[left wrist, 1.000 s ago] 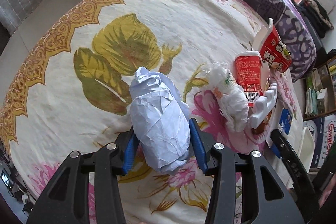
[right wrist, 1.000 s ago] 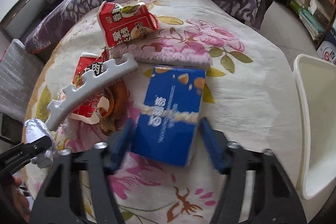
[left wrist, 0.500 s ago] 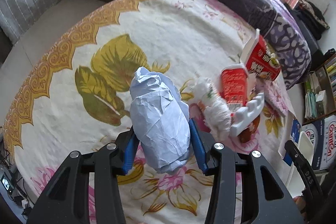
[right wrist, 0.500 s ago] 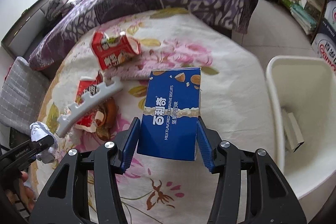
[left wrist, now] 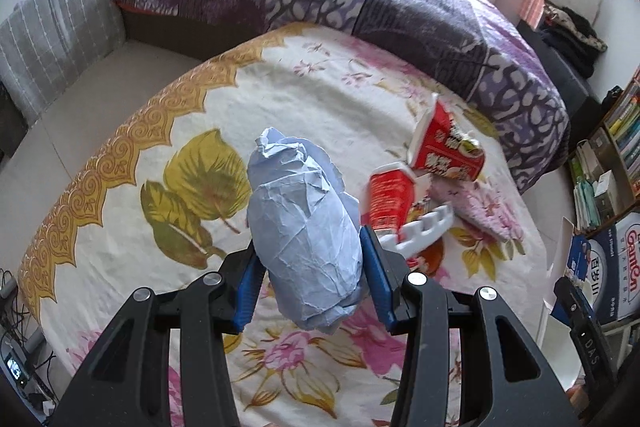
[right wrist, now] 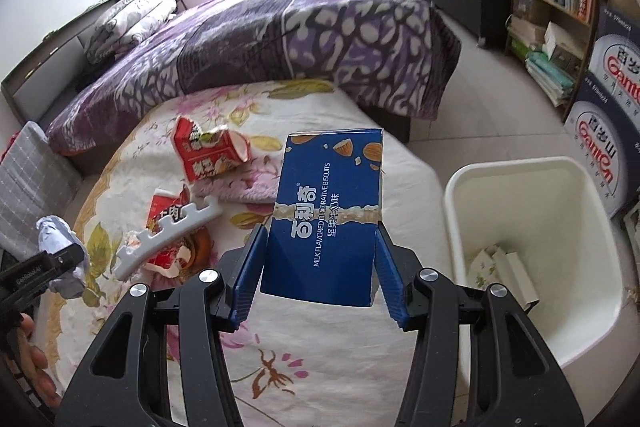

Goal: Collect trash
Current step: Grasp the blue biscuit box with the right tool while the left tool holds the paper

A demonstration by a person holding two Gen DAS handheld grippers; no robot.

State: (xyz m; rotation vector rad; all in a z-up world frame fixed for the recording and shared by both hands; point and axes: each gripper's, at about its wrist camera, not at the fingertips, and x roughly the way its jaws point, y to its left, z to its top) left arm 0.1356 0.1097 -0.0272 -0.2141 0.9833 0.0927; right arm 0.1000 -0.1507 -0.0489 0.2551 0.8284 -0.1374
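Right wrist: blue biscuit box (right wrist: 326, 215), almond print, uncrushed

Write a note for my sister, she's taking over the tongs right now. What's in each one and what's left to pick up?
Left tongs: shut on the crumpled paper wad, held above the bed.
Right tongs: shut on the blue biscuit box, also lifted off the bed.
White bin: beside the bed, some boxes already inside.
Left to do: bin both items, then collect the red cartons, the white plastic strip and the wrappers under it.
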